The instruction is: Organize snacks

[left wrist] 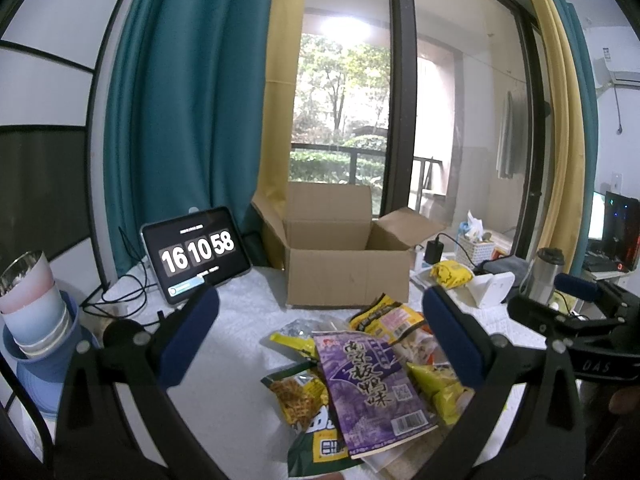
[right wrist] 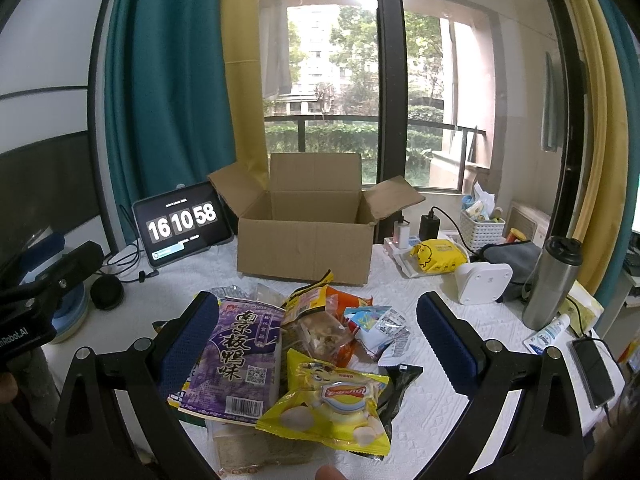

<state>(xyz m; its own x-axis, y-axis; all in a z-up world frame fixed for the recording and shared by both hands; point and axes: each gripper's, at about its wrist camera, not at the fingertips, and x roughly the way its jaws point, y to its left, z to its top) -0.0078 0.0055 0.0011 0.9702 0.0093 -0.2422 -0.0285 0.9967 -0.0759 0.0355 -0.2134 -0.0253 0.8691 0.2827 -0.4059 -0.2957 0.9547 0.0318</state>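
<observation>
Daylight entered through the window (left wrist: 340, 120), blown out near its top. Both views were sharp but dim indoors. Fisheye distortion bent the curtains (right wrist: 168, 80); corners were black.

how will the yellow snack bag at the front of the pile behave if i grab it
The yellow snack bag looks puffed and crinkly, so probably light and floppy. Its glossy film may slip between the pads. It lies atop other packets, so pushing it would likely shift them too.

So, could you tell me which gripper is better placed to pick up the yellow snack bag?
Probably the right gripper: open, with the yellow snack bag centred between its fingers; it sits off-centre under the left gripper.
</observation>
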